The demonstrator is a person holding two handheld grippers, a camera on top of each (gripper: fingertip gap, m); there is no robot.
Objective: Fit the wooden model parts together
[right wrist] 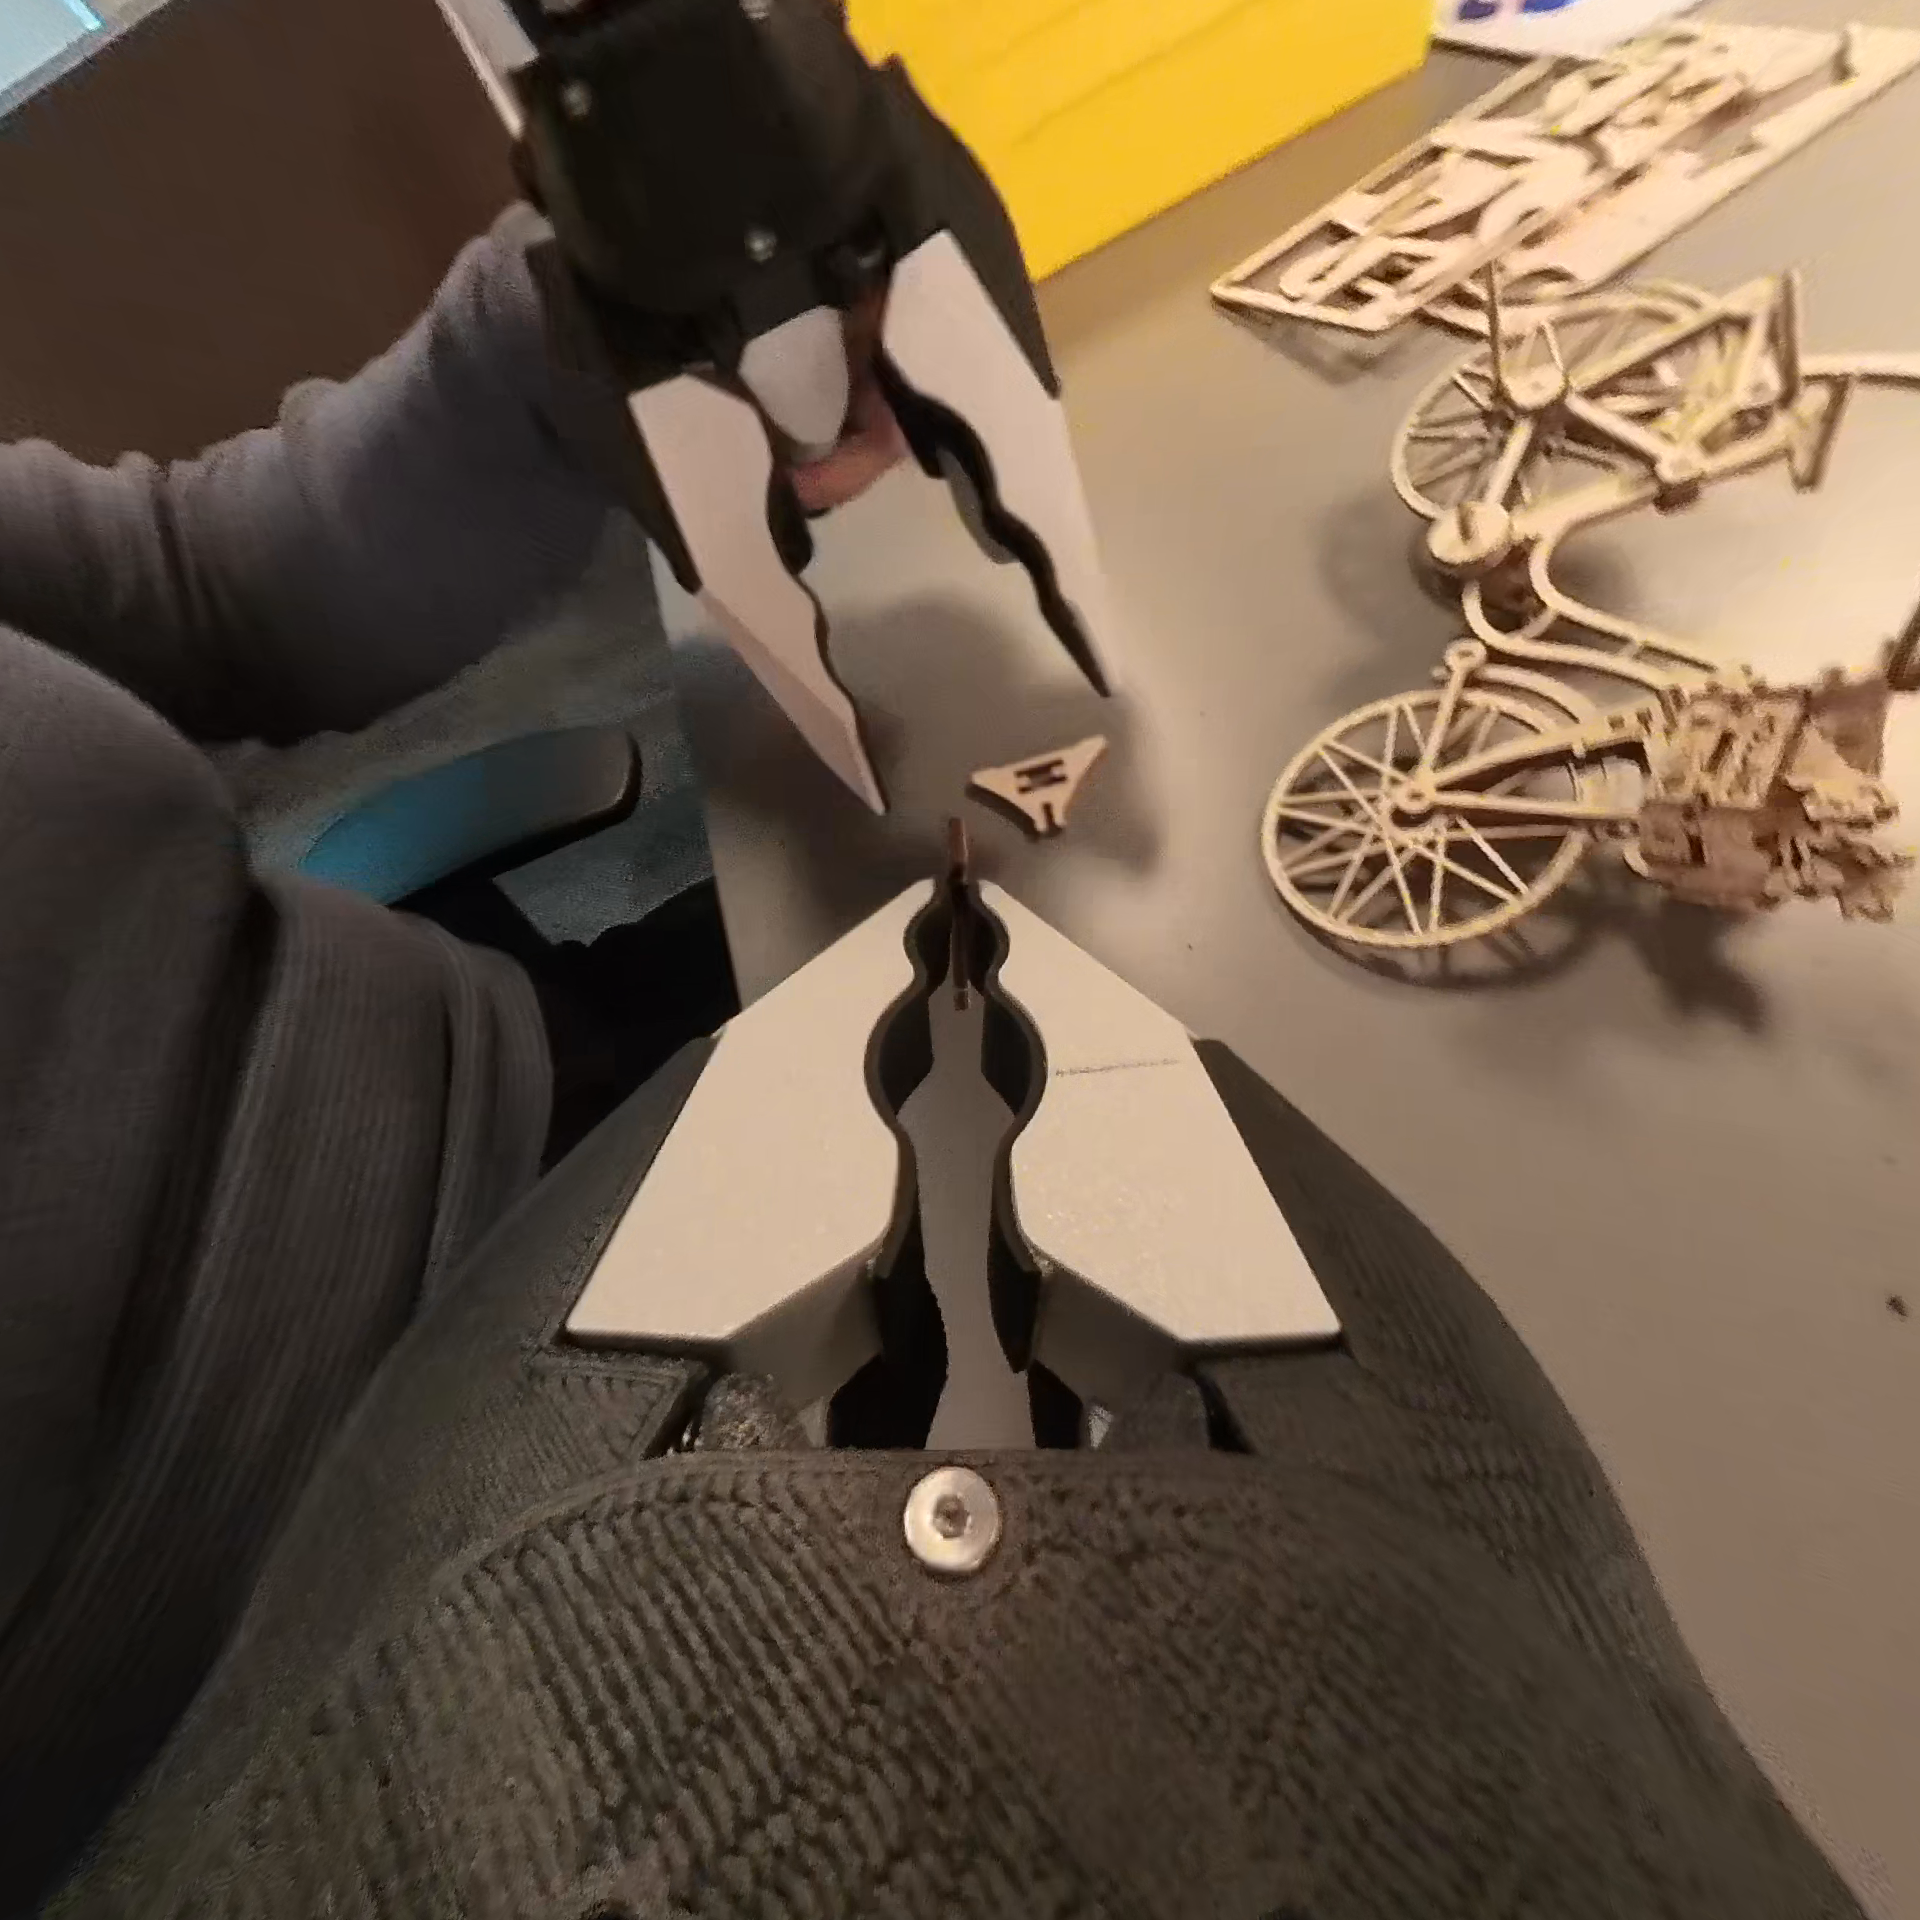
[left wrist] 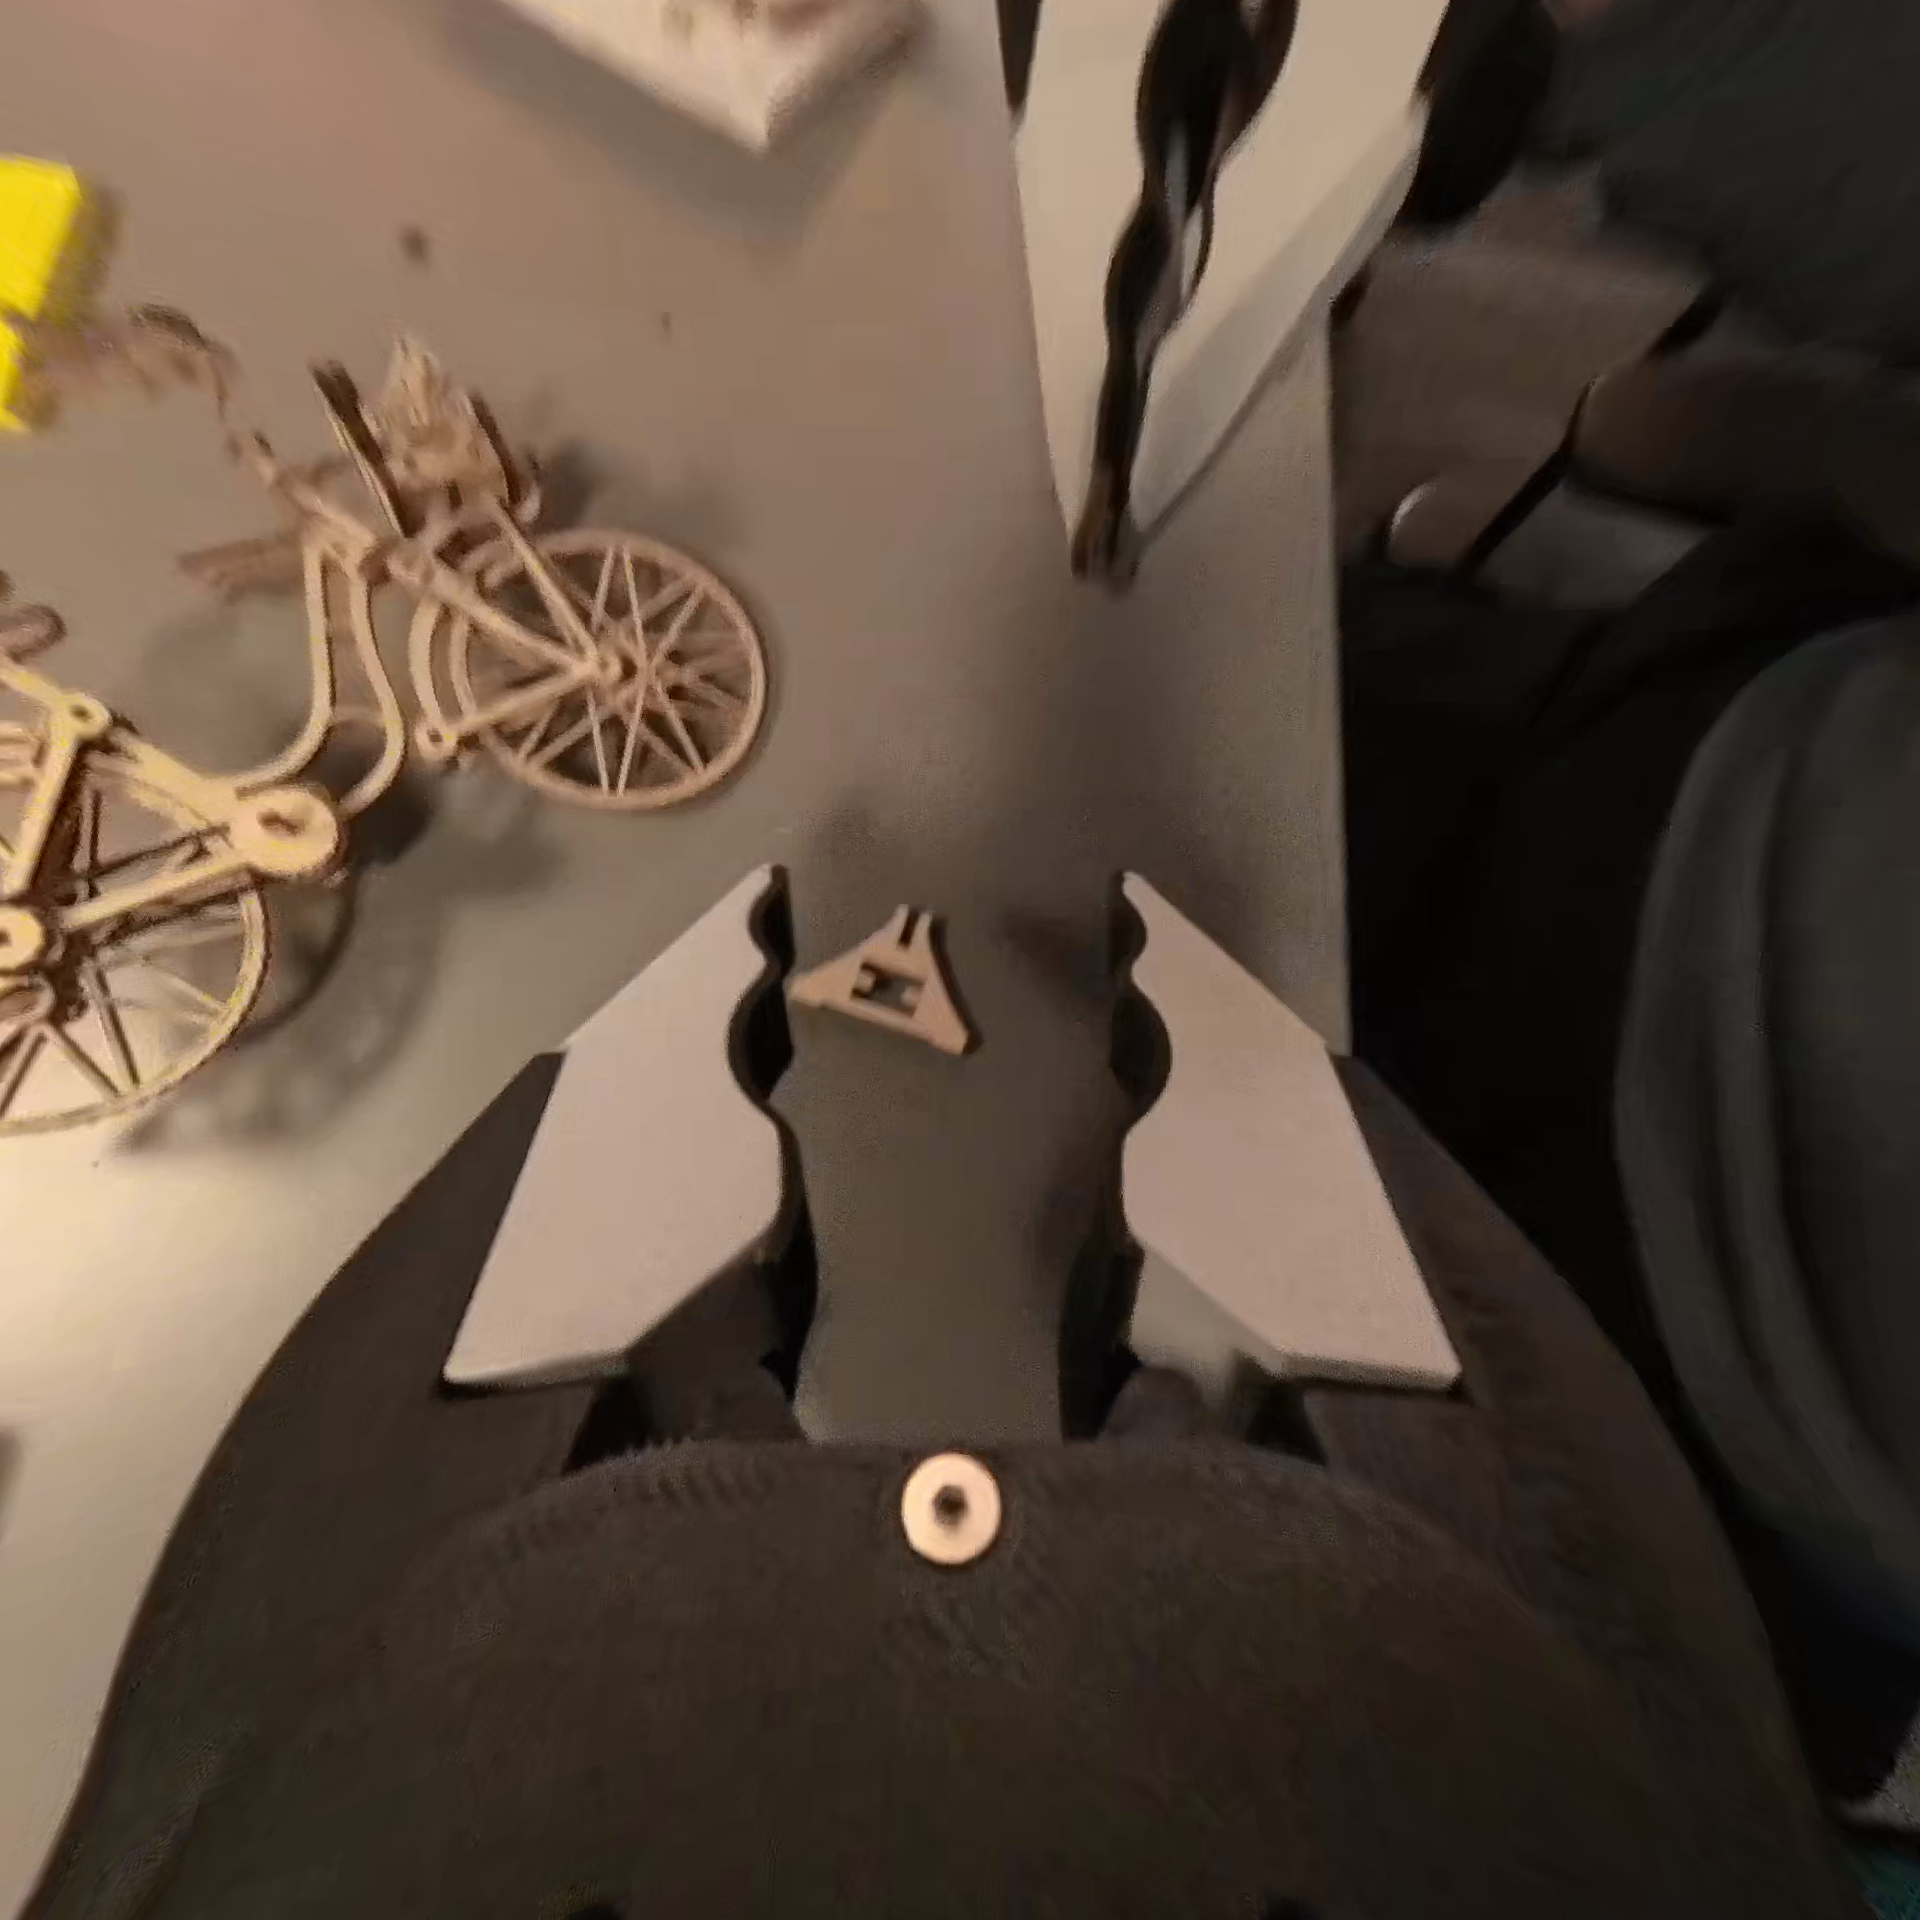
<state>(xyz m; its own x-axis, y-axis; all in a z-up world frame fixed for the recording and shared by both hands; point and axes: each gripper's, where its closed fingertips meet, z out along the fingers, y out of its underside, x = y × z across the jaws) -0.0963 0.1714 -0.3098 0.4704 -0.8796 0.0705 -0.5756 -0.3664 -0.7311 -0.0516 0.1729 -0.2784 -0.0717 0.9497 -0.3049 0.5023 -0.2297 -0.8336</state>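
In the right wrist view, the left gripper (right wrist: 992,748) hangs with fingers apart over one triangular wooden part (right wrist: 1039,787) lying on the grey table (right wrist: 1455,1195). The right gripper (right wrist: 958,896) pinches one thin wooden piece (right wrist: 957,914). Two wooden bicycles (right wrist: 1558,790) stand rightmost.

1. The left gripper (left wrist: 951,914) is built as a black textured shell; two pale grey wedge-shaped fingers (left wrist: 644,1174) are lined with wavy black inner pads
2. A silver hex-socket screw (left wrist: 950,1508) is set in the middle of its shell
3. The right gripper (right wrist: 956,894) is made the same way, with a matching silver screw (right wrist: 951,1523)
4. A thin dark line is marked on one right finger (right wrist: 1122,1153)
5. A dark grey ribbed sleeve (right wrist: 208,935) is worn by the person
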